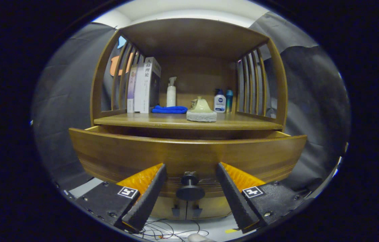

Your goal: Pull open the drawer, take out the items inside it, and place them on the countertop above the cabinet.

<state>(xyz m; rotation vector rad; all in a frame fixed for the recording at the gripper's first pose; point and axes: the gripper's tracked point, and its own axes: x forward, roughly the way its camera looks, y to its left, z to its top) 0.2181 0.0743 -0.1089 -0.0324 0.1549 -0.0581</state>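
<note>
Drawer (189,153): a wide wooden drawer front runs crosswise, side to side, just ahead of the fingers. It stands partly pulled out from the cabinet; a dark gap shows between its top edge and the countertop above.

Knob (190,188): a dark round knob sits low on the middle of the drawer front, pointing straight back at the camera. It lies between the two fingers, with clear space on either side.

Gripper (191,168): the fingers are spread wide, one on each side of the knob, neither touching it. Their tips reach to the drawer front or very near it; contact cannot be told.

Items inside the drawer: hidden. The front panel blocks the line of sight, so what the drawer holds cannot be told.

Countertop (162,120): a wooden shelf surface directly above and beyond the drawer, under a wooden canopy with slatted sides.

On the countertop: upright books (144,85) at the left; a folded blue cloth (170,109) just beside them; a white pump bottle (171,92) behind the cloth; a pale bell-shaped ornament (201,111) on a stone-like base near the middle front; two small bottles (223,100) at the right rear.

Free space: bare wood shows at the front left and front right of the countertop.

Judgement: the drawer likely needs pulling further before anything can be lifted out; the ornament near the front edge could be knocked.
</note>
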